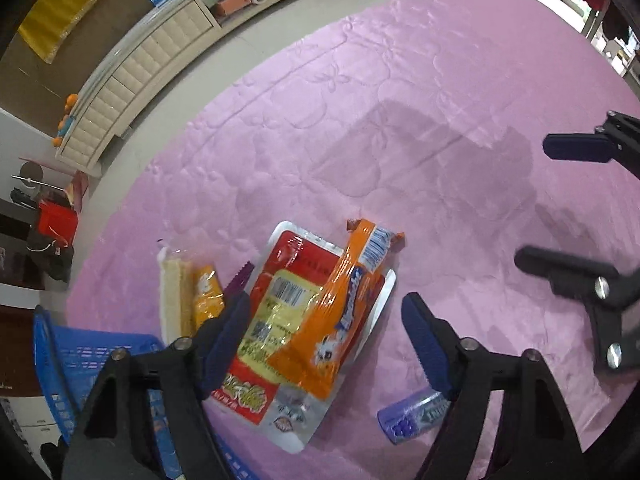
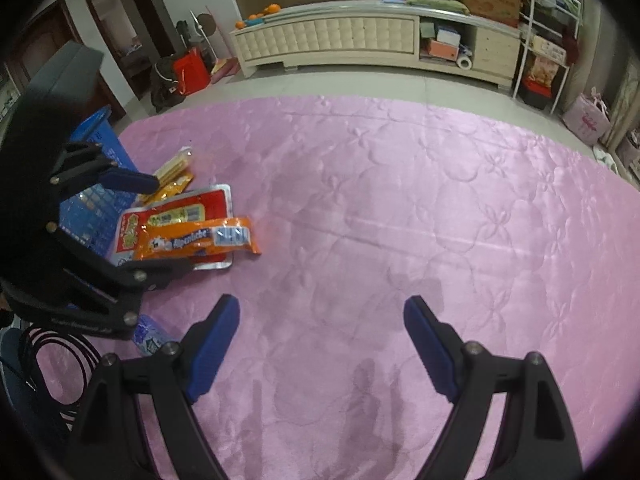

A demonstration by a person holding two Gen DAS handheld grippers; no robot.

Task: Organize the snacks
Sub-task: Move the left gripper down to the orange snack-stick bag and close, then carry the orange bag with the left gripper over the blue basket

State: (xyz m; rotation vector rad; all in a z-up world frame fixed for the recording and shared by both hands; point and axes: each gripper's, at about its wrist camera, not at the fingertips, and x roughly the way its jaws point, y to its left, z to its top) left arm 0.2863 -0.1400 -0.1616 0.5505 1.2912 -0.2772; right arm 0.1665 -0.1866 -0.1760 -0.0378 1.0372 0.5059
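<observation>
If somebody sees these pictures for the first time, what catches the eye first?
The pink quilted cover fills both views. On it an orange snack pack lies across a red and white packet, between the open left tongs; a blue basket stands beside them.

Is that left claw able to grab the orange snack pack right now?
Probably yes. The left gripper hangs open right over the orange snack pack, which lies on top of the red packet, with nothing covering it.
</observation>
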